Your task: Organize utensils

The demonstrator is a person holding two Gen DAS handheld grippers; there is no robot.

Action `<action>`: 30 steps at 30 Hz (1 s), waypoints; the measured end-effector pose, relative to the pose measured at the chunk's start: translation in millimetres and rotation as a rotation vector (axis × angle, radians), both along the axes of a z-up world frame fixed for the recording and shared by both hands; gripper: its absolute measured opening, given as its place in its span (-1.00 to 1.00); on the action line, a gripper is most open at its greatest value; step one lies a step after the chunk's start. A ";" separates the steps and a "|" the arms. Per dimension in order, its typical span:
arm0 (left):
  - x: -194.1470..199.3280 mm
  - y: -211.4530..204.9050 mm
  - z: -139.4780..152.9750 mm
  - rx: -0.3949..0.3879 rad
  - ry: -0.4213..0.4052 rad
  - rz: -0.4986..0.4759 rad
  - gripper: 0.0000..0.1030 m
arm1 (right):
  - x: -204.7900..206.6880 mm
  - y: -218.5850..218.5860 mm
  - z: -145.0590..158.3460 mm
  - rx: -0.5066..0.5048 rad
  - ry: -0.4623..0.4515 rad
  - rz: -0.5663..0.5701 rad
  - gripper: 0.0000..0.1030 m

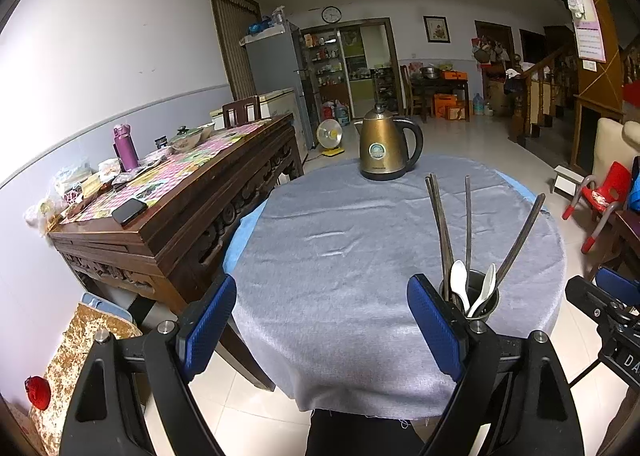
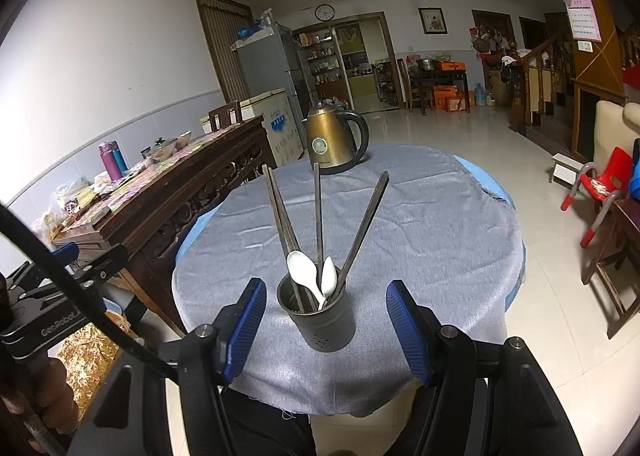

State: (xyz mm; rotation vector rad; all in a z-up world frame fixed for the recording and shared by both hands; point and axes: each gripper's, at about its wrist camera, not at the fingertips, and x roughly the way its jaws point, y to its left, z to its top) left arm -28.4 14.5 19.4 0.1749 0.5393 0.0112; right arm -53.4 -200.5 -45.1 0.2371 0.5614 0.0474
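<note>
A dark metal utensil holder (image 2: 325, 326) stands near the front edge of the round table with a grey cloth (image 2: 432, 216). Several dark chopsticks (image 2: 319, 208) and two white spoons (image 2: 303, 267) stick out of it. My right gripper (image 2: 325, 285) is open, with a blue pad on either side of the holder and a gap on both sides. In the left wrist view the holder (image 1: 487, 302) is half hidden behind the right finger. My left gripper (image 1: 322, 281) is open over bare cloth (image 1: 340, 216), to the left of the holder.
A brass-coloured kettle (image 2: 332, 140) stands at the table's far edge. A carved wooden sideboard (image 1: 180, 208) loaded with bottles, dishes and a phone runs close along the left. A red child's chair (image 2: 600, 192) and a wooden chair stand on the tiled floor to the right.
</note>
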 end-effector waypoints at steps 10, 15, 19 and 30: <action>-6.1 -3.4 3.3 0.007 -0.019 -0.010 0.70 | -2.3 0.9 3.8 -0.011 -0.013 -0.002 0.29; -7.7 -6.1 5.4 0.012 -0.022 -0.012 0.70 | -3.4 0.8 4.6 -0.008 -0.013 0.000 0.30; -9.2 -7.4 7.4 0.012 -0.026 -0.015 0.70 | -4.2 -1.3 4.4 -0.003 -0.014 -0.001 0.30; -15.3 -11.0 12.9 0.012 -0.038 -0.021 0.70 | -7.3 -6.7 5.5 -0.004 -0.029 -0.009 0.37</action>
